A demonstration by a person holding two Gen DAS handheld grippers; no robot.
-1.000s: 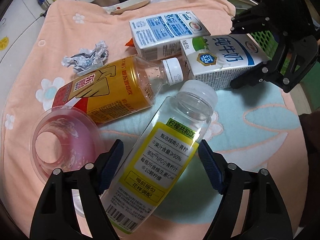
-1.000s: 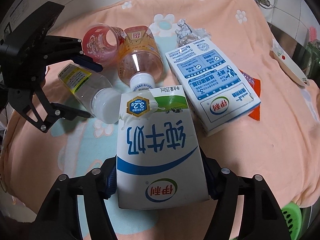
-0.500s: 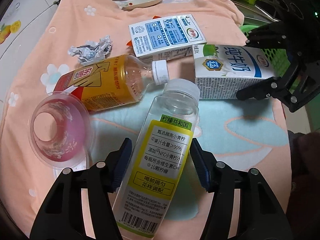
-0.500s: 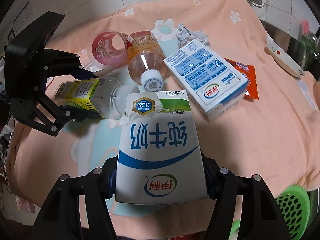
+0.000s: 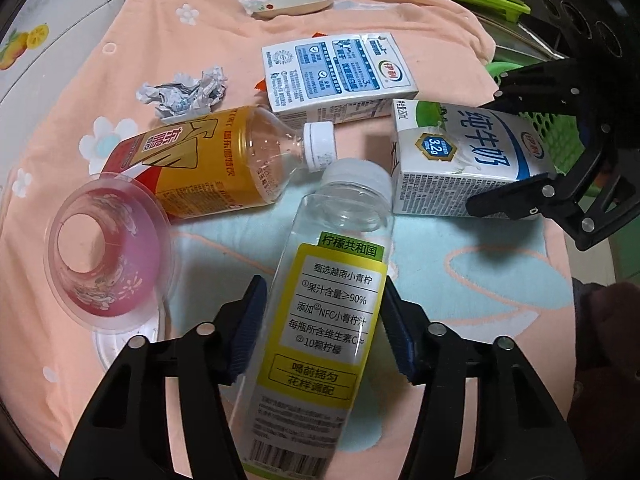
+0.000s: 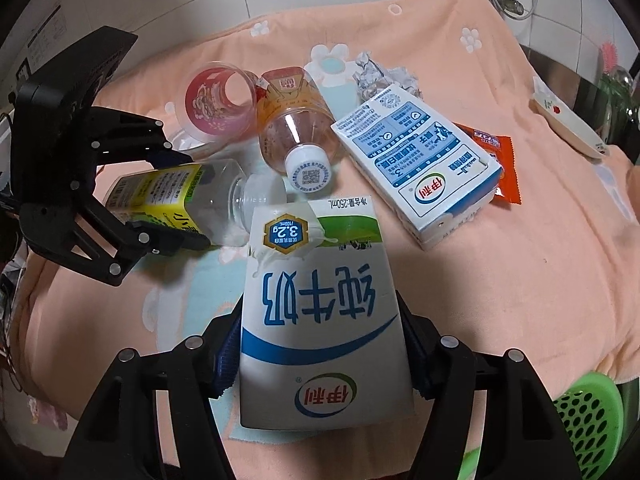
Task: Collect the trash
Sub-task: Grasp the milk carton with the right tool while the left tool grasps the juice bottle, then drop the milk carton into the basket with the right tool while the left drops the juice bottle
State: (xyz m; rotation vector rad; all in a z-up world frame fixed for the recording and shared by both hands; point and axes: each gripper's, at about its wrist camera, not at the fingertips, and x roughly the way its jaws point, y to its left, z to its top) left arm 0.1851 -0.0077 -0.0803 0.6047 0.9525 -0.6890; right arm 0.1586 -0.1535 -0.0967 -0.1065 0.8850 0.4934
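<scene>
A clear lemon-juice bottle (image 5: 336,312) with a yellow-edged label lies on the peach towel (image 5: 420,280), cap pointing away. My left gripper (image 5: 322,280) straddles its body. The jaws are still closing, and both blue pads sit against the bottle's sides. My right gripper (image 6: 320,320) is shut on a white and blue milk carton (image 6: 320,300), with its pads pressed on the carton's two flanks. In the left wrist view that carton (image 5: 460,160) lies at the right between the right gripper's black fingers (image 5: 504,204). In the right wrist view the left gripper (image 6: 196,200) flanks the bottle (image 6: 216,196).
Other trash lies on the towel: a blue-printed carton (image 5: 336,68), an orange-labelled bottle (image 5: 208,168), a pink plastic cup (image 5: 104,252), crumpled paper (image 5: 184,92) and an orange wrapper (image 6: 500,160). A small dish (image 5: 292,2) sits at the far edge. A green basket (image 6: 588,420) stands beyond the towel's right edge.
The left jaws have narrowed from well clear of the lemon bottle to right against its sides, and the bottle now lies straighter between them. The right gripper's hold on the milk carton is unchanged.
</scene>
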